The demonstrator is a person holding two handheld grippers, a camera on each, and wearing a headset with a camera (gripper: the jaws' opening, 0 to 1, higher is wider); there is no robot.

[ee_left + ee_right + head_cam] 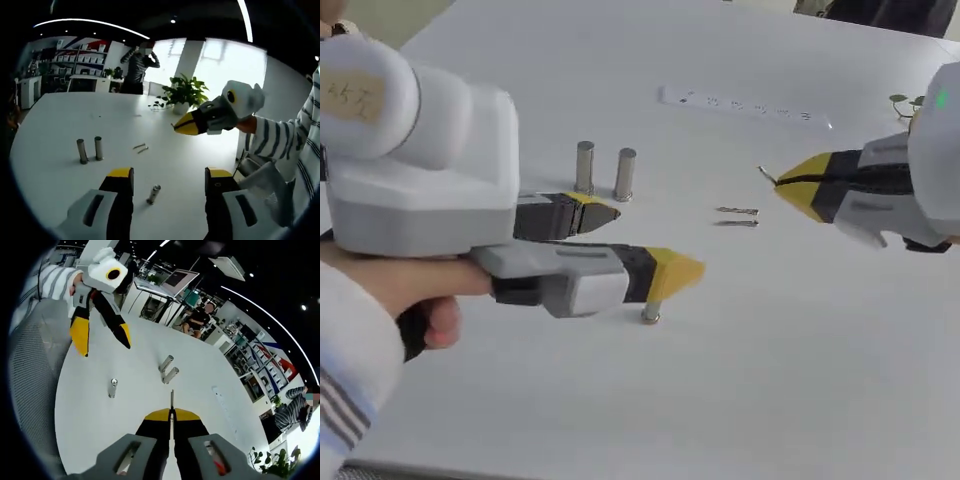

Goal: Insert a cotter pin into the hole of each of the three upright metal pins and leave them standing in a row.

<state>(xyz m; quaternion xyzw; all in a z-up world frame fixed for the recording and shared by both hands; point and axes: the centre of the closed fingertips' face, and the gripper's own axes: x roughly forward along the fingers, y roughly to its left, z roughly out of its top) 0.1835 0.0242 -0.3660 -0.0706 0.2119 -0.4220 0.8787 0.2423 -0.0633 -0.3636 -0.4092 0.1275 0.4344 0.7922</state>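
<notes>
Two upright metal pins [584,167] [625,173] stand side by side on the white table [800,350]. A third metal pin [650,315] stands nearer, just under the near jaw of my left gripper [650,242], which is open; in the left gripper view that pin [154,194] sits between the jaws of the left gripper [170,175]. My right gripper [790,185] hovers to the right, shut on a thin cotter pin [171,399] that sticks out of its tip. Two more cotter pins [737,216] lie on the table between the grippers.
A white power strip [745,105] lies at the far side of the table. A potted plant [185,92] stands at the table's end, a person [140,62] beyond it. Another person [200,317] sits at a desk in the background.
</notes>
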